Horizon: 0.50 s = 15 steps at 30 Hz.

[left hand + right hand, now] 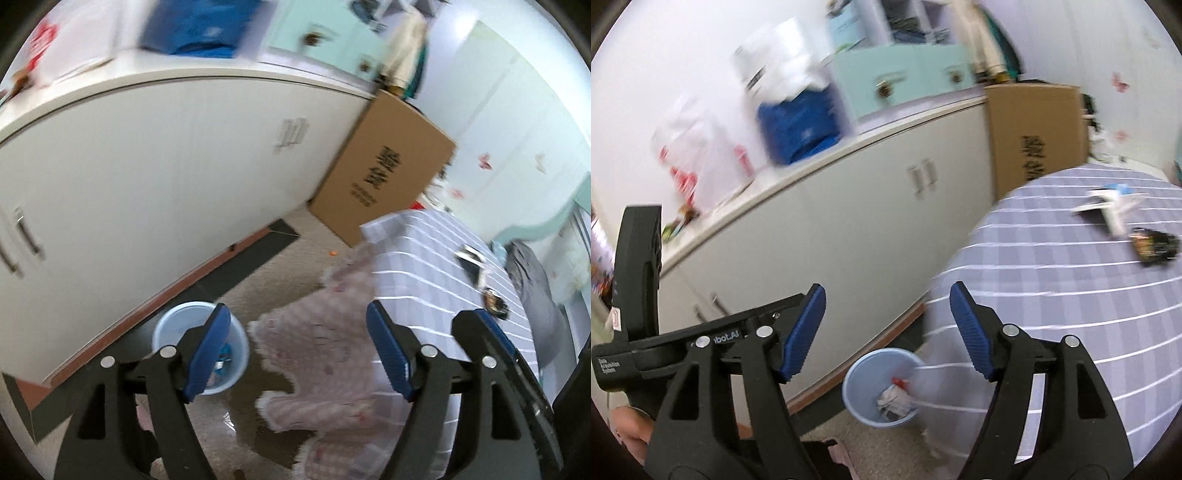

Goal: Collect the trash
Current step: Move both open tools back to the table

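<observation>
With both the left gripper (pixel 297 334) and the right gripper (pixel 886 325) empty, jaws spread, above the blue bin (pixel 882 387) on the floor that already holds crumpled trash, the next move looks like reaching farther out for the wrappers (pixel 1154 245) on the checked bed (pixel 1071 314).

Blurred clutter (pixel 746 122) atop the cabinet (pixel 849 221) is unreadable.
</observation>
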{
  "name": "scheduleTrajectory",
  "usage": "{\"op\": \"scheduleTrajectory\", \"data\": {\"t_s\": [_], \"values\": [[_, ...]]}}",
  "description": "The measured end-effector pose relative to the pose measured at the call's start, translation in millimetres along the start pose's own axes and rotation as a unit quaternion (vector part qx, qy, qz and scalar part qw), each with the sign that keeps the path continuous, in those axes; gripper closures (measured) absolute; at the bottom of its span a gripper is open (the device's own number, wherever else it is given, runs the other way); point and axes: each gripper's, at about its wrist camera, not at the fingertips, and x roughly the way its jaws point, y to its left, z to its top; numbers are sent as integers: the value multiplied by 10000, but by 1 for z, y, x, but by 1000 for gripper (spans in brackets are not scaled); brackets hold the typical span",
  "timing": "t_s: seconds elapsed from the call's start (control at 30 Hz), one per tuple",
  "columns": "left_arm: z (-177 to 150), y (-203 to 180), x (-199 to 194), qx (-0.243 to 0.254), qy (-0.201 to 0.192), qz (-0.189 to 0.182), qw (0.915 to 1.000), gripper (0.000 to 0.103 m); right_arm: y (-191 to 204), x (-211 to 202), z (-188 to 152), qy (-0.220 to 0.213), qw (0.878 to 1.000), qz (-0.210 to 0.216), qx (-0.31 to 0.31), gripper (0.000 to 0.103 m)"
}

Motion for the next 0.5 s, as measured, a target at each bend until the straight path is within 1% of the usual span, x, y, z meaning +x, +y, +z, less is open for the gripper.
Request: {"op": "scheduleTrajectory", "data": {"t_s": [0.13, 0.27, 0.33, 0.37, 0.43, 0.5], "values": [[-3, -59, 18, 358, 98, -173, 9992, 28, -64, -34, 14, -233, 9976, -499, 418, 30], [-5, -106, 40, 649, 246, -354, 9970, 27, -123, -59, 19, -301, 9912, -983, 836, 27], [-6, -131, 53, 797, 334, -400, 9955, 27, -149, -66, 20, -288, 9877, -1133, 1043, 27], [-7, -139, 58, 848, 359, -415, 9949, 27, -167, -70, 20, -257, 9849, -1220, 1202, 26], [-8, -158, 69, 988, 400, -423, 9934, 27, -192, -71, 19, -221, 9806, -1338, 1416, 26], [-6, -171, 78, 1100, 433, -403, 9922, 27, -215, -69, 18, -98, 9765, -1413, 1621, 26]]}}
